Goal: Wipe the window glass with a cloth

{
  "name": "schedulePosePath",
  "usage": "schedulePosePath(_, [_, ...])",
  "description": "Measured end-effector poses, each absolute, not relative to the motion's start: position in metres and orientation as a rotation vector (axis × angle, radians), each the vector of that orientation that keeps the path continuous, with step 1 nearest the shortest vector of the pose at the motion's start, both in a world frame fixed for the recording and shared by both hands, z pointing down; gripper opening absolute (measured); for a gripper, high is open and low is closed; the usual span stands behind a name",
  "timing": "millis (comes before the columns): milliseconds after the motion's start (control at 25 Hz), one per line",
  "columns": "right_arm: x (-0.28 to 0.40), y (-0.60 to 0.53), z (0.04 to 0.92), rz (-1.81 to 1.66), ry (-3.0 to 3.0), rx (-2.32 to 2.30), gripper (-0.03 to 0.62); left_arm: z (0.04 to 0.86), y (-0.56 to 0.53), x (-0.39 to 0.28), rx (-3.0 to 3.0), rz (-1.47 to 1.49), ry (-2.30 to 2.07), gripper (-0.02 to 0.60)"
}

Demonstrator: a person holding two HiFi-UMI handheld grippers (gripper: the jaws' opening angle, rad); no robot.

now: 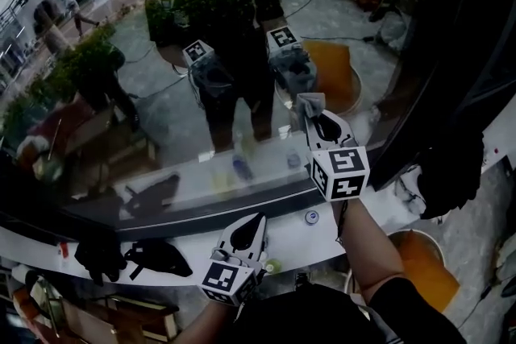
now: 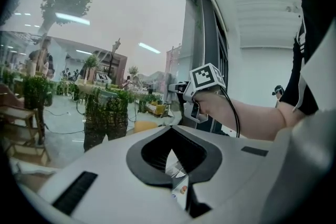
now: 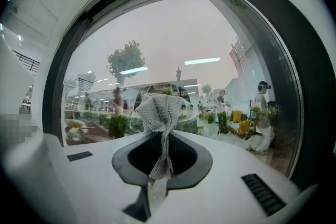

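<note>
right tongs [image 3: 160, 162] clamp cloth [image 3: 159, 112], left tongs [image 2: 175, 168] closed

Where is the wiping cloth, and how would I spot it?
Start at the big curved window glass. Raised before it, the right gripper pinches a small grey mesh cloth. It is the only soft, crumpled thing there; the left gripper, lower down, holds nothing.

The white two-jaw right gripper [image 1: 316, 118], topped by its black-and-white marker cube, is raised ahead on a bare, outstretched right forearm [image 1: 367, 242]. Its jaws are pinched together on a bunched grey woven cloth [image 3: 157, 113]. The matching white left gripper [image 1: 255, 223] is held lower and closer to the body, pointing forward, its jaws closed against each other with nothing gripped between them
</note>
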State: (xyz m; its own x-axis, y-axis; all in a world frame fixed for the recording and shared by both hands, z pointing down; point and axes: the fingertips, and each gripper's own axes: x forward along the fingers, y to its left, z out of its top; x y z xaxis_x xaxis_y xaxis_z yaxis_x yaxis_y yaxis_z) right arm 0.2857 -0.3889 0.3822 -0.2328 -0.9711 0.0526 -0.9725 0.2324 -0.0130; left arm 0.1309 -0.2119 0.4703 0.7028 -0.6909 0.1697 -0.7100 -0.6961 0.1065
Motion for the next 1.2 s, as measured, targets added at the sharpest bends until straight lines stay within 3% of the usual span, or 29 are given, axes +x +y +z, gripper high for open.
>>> schedulePosePath(720, [0.281,-0.381,0.385,0.091,-2.501,1.859,0.044,0.455,-0.219,0.15,2.805,0.198,-1.096,0.008])
schedulePosePath(1200, [0.345,-0.353,0.327,-0.023,-2.442,2.065,0.044,0.422,-0.237,0.191,2.91,0.116,-0.993,0.008])
